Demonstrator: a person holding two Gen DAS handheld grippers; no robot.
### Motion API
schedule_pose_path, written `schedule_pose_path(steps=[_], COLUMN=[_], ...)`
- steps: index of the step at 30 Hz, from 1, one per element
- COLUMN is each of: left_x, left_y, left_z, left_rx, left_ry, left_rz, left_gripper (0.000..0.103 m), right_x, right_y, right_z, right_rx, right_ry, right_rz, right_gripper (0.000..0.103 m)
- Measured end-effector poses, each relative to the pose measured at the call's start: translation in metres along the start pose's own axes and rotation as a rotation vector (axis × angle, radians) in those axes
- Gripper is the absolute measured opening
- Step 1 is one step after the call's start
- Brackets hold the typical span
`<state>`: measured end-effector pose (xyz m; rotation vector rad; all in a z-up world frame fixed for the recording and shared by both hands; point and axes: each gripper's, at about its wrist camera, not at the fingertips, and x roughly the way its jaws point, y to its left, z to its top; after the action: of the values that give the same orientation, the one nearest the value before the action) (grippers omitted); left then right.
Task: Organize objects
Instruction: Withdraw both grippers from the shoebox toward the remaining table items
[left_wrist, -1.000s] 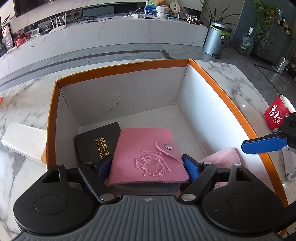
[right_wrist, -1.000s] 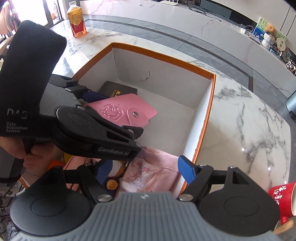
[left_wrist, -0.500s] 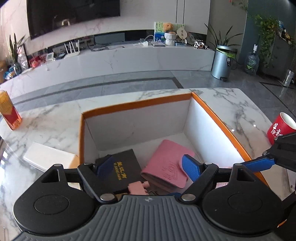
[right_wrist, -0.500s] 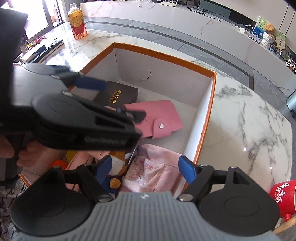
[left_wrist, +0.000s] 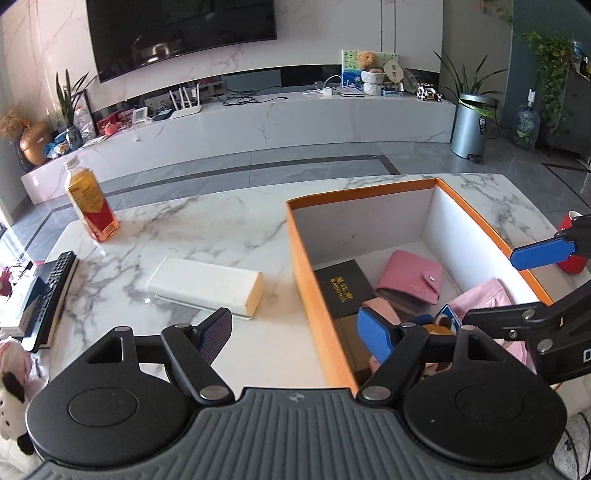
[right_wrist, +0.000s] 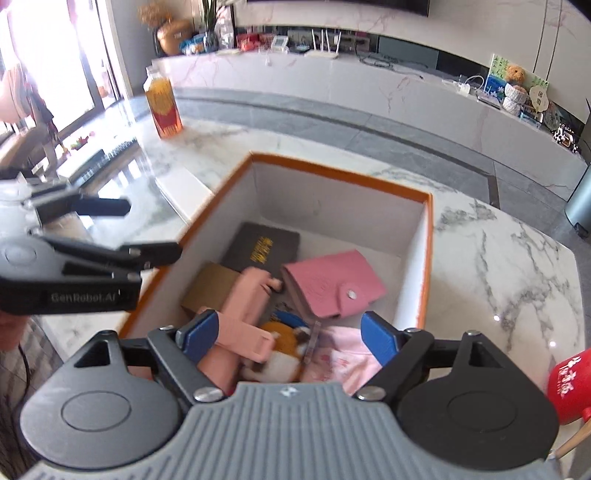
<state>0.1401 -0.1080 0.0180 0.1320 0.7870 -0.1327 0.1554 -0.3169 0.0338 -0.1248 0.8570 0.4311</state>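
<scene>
An orange-rimmed white box (left_wrist: 369, 192) (right_wrist: 332, 171) stands on the marble table. Inside lie a pink snap wallet (left_wrist: 410, 275) (right_wrist: 330, 286), a black booklet with gold lettering (left_wrist: 341, 291) (right_wrist: 266, 247), a pink plastic piece (right_wrist: 243, 306), a plush toy (right_wrist: 284, 350) and pink cloth (left_wrist: 487, 295) (right_wrist: 347, 354). My left gripper (left_wrist: 295, 332) is open and empty, raised over the box's left wall. My right gripper (right_wrist: 288, 332) is open and empty above the box's near end.
A white block (left_wrist: 207, 282) lies left of the box. An orange drink bottle (left_wrist: 90, 201) (right_wrist: 162, 105) stands at the far left. A black remote (left_wrist: 51, 295) lies at the left edge. A red cup (right_wrist: 569, 387) (left_wrist: 572, 240) stands right of the box.
My left gripper let go of the pink wallet, which now lies in the box, then rose and swung left. My right gripper pulled back a little and stays open.
</scene>
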Motion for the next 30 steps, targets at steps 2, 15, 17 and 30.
schedule_pose_path(steps=[2, 15, 17, 30], left_x=[-0.010, -0.030, -0.026, -0.021], left_y=[0.012, 0.097, 0.110, 0.151], left_z=[-0.008, -0.060, -0.065, -0.079], left_rx=[-0.021, -0.121, -0.148, -0.263], left_ry=[-0.010, -0.153, -0.127, -0.093], left_rz=[0.013, 0.085, 0.055, 0.053], left_gripper=[0.089, 0.092, 0.092, 0.092], right_x=[-0.009, -0.013, -0.008, 0.017], right_y=[0.014, 0.094, 0.100, 0.133], right_z=[-0.001, -0.026, -0.023, -0.035], right_rx=[0.040, 0.121, 0.103, 0.077], right_ry=[-0.067, -0.268, -0.280, -0.133], right_rz=[0.010, 0.165, 0.181, 0.231], right_gripper=[0.090, 0.096, 0.096, 0.096])
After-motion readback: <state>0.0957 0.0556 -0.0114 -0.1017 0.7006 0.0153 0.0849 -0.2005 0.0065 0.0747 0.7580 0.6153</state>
